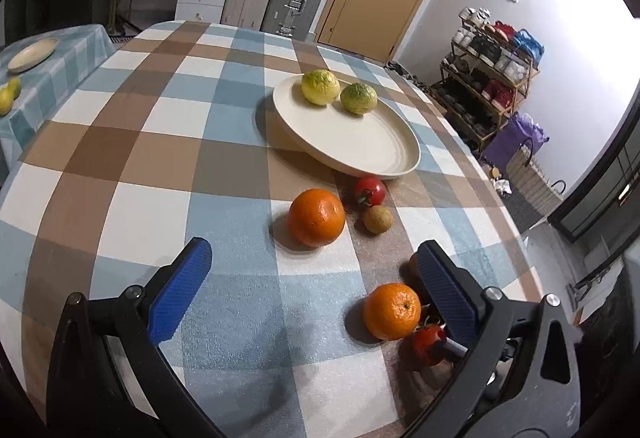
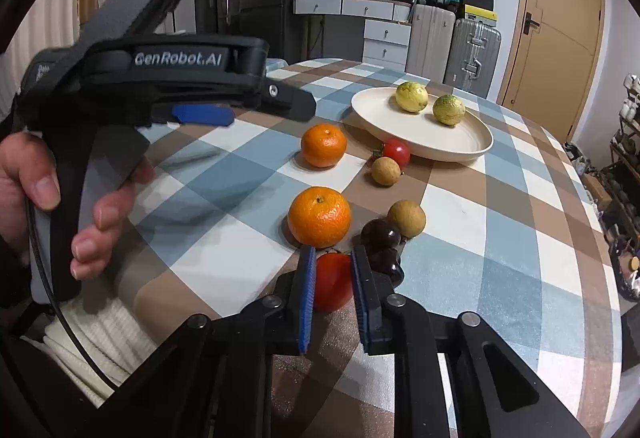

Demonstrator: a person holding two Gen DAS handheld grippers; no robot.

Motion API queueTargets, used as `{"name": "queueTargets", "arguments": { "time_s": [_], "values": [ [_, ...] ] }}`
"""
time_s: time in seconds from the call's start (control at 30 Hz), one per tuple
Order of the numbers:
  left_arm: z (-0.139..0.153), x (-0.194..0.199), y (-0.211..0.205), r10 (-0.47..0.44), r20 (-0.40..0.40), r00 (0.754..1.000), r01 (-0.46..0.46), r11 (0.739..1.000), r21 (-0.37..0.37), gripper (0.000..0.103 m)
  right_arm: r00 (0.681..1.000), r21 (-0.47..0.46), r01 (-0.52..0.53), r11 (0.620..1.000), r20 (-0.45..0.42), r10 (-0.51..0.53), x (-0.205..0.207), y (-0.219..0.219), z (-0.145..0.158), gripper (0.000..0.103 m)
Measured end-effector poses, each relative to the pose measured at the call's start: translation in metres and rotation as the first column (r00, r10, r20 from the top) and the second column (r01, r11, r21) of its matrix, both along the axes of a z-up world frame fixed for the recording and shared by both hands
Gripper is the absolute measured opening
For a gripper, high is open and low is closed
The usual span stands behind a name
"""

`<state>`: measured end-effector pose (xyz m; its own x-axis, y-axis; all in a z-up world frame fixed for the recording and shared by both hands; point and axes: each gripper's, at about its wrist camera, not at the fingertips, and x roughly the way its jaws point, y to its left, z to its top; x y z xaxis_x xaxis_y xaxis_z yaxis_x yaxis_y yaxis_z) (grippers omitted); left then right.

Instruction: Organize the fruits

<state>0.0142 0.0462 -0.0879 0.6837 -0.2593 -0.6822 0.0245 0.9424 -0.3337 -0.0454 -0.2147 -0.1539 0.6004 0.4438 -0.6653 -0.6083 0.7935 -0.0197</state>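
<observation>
1. The near tomato (image 2: 334, 280) lies on the checked tablecloth (image 2: 500, 238) at the near edge of the table, between the blue ribbed pads of the right gripper (image 2: 332, 290). The jaws are drawn in tight against its two sides, so the tomato is gripped. The gripper slopes down toward the table.
2. The left gripper (image 1: 316, 278) hangs above the cloth with its jaws spread wide and nothing between them. In the right wrist view it shows at the upper left, held in a hand (image 2: 60, 205) whose fingers wrap the dark handle, with a cream ribbed sleeve (image 2: 104, 334) below.
3. The tomato is smooth, red and round. Just beyond it sits a dimpled near orange (image 2: 319, 215). To its right, two glossy dark round fruits (image 2: 382, 234) touch the right pad, with a matte tan near small fruit (image 2: 407, 218) just behind them.
4. Farther off lie a far orange (image 2: 324, 145), a second tomato (image 2: 396, 151) with a green stalk, and a far small fruit (image 2: 385, 170), the last two close together.
5. Behind them is a shallow cream plate (image 2: 460, 149) carrying two rough yellow-green citrus fruits (image 2: 412, 97) side by side near its far rim.
6. Beyond the table stand suitcases (image 2: 472, 53), white drawers (image 2: 386, 37) and a wooden door (image 2: 560, 29). The left wrist view shows a shoe rack (image 1: 488, 73) at right.
</observation>
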Motion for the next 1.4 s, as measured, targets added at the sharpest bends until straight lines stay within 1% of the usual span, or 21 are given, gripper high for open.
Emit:
{"name": "queueTargets", "arguments": {
  "time_s": [0.03, 0.07, 0.17, 0.27, 0.4, 0.5, 0.53, 0.57, 0.6, 0.77, 0.87, 0.9, 0.93, 0.97, 1.07, 1.13, 1.17, 1.2, 1.23, 1.27, 1.4],
  "values": [
    [-0.001, 0.000, -0.001, -0.003, -0.002, 1.000, 0.003, 1.000, 0.000, 0.102, 1.000, 0.008, 0.001, 1.000, 0.007, -0.001, 0.000, -0.001, 0.001, 0.007],
    [-0.003, 0.000, -0.001, -0.006, -0.009, 1.000, 0.006, 1.000, -0.004, 0.102, 1.000, 0.014, 0.001, 1.000, 0.008, -0.001, 0.000, -0.002, 0.002, 0.005],
    [-0.002, 0.000, -0.001, -0.011, -0.012, 1.000, 0.011, 1.000, -0.019, 0.102, 1.000, 0.023, 0.006, 1.000, -0.011, -0.005, 0.003, -0.002, 0.003, 0.005],
    [0.001, -0.001, -0.002, -0.012, 0.011, 1.000, 0.012, 1.000, 0.001, 0.102, 1.000, 0.019, 0.018, 1.000, -0.008, -0.018, 0.003, -0.003, 0.003, 0.005],
    [-0.002, 0.001, 0.002, -0.001, -0.007, 1.000, 0.000, 1.000, -0.022, 0.102, 1.000, 0.011, 0.020, 1.000, 0.000, -0.020, 0.000, -0.002, 0.002, 0.007],
    [-0.002, 0.000, 0.003, -0.001, -0.004, 1.000, 0.001, 1.000, -0.024, 0.102, 0.999, 0.002, 0.037, 0.999, 0.010, -0.037, -0.002, -0.001, 0.001, 0.024],
    [-0.002, -0.001, 0.002, -0.003, -0.002, 1.000, 0.003, 1.000, -0.020, 0.102, 0.999, 0.002, 0.035, 0.999, 0.010, -0.035, -0.002, -0.001, 0.000, 0.033],
    [-0.002, -0.001, 0.002, -0.004, -0.002, 1.000, 0.004, 1.000, -0.021, 0.102, 0.999, -0.002, 0.033, 0.999, 0.006, -0.033, -0.003, -0.001, -0.001, 0.039],
    [-0.001, -0.002, 0.003, -0.004, 0.000, 1.000, 0.004, 1.000, -0.025, 0.102, 0.999, -0.006, 0.034, 0.999, 0.008, -0.033, -0.003, -0.001, -0.002, 0.040],
    [0.001, -0.005, 0.006, 0.004, 0.008, 1.000, -0.004, 1.000, -0.028, 0.102, 1.000, -0.022, 0.014, 1.000, -0.017, -0.015, -0.004, 0.004, -0.008, 0.040],
    [0.002, -0.006, 0.008, 0.010, 0.014, 1.000, -0.010, 1.000, -0.027, 0.102, 0.999, -0.001, 0.000, 1.000, -0.034, 0.000, -0.003, 0.005, -0.009, 0.040],
    [0.002, -0.006, 0.009, 0.010, 0.012, 1.000, -0.010, 1.000, -0.028, 0.102, 0.999, 0.007, 0.000, 1.000, -0.036, 0.000, -0.002, 0.005, -0.009, 0.038],
    [0.001, -0.005, 0.010, 0.009, 0.008, 1.000, -0.009, 0.999, -0.031, 0.102, 0.999, 0.015, 0.003, 1.000, -0.039, -0.002, -0.001, 0.004, -0.009, 0.029],
    [0.001, -0.005, 0.010, 0.009, 0.008, 1.000, -0.009, 0.999, -0.032, 0.102, 0.999, 0.019, 0.007, 1.000, -0.038, -0.007, -0.001, 0.004, -0.009, 0.026],
    [0.000, -0.005, 0.010, 0.009, 0.007, 1.000, -0.009, 0.999, -0.032, 0.102, 1.000, 0.074, 0.007, 0.997, -0.031, -0.005, -0.001, -0.001, -0.001, 0.025],
    [-0.001, -0.004, 0.010, -0.001, -0.003, 1.000, 0.000, 0.999, -0.042, 0.102, 1.000, 0.090, 0.003, 0.996, -0.015, -0.002, -0.002, -0.003, 0.004, 0.025],
    [-0.002, -0.005, 0.010, -0.002, -0.007, 1.000, 0.002, 0.999, -0.048, 0.102, 1.000, 0.100, 0.003, 0.995, -0.013, -0.002, -0.002, -0.004, 0.006, 0.025],
    [-0.002, -0.007, 0.011, -0.005, -0.010, 1.000, 0.004, 0.997, -0.072, 0.102, 1.000, 0.113, 0.007, 0.994, -0.013, -0.006, -0.001, -0.006, 0.008, 0.025],
    [-0.003, -0.008, 0.011, -0.019, -0.015, 1.000, 0.018, 0.995, -0.096, 0.102, 1.000, 0.123, 0.015, 0.992, -0.011, -0.014, 0.000, -0.008, 0.010, 0.025],
    [-0.005, -0.008, 0.008, -0.034, -0.028, 0.999, 0.031, 0.994, -0.102, 0.102, 1.000, 0.132, 0.025, 0.991, -0.007, -0.025, 0.001, -0.011, 0.013, 0.025],
    [-0.010, -0.008, -0.007, -0.100, -0.046, 0.994, 0.096, 0.992, -0.085, 0.102, 0.996, 0.175, 0.083, 0.981, -0.003, -0.084, 0.009, -0.030, 0.022, 0.025]
  ]
}}
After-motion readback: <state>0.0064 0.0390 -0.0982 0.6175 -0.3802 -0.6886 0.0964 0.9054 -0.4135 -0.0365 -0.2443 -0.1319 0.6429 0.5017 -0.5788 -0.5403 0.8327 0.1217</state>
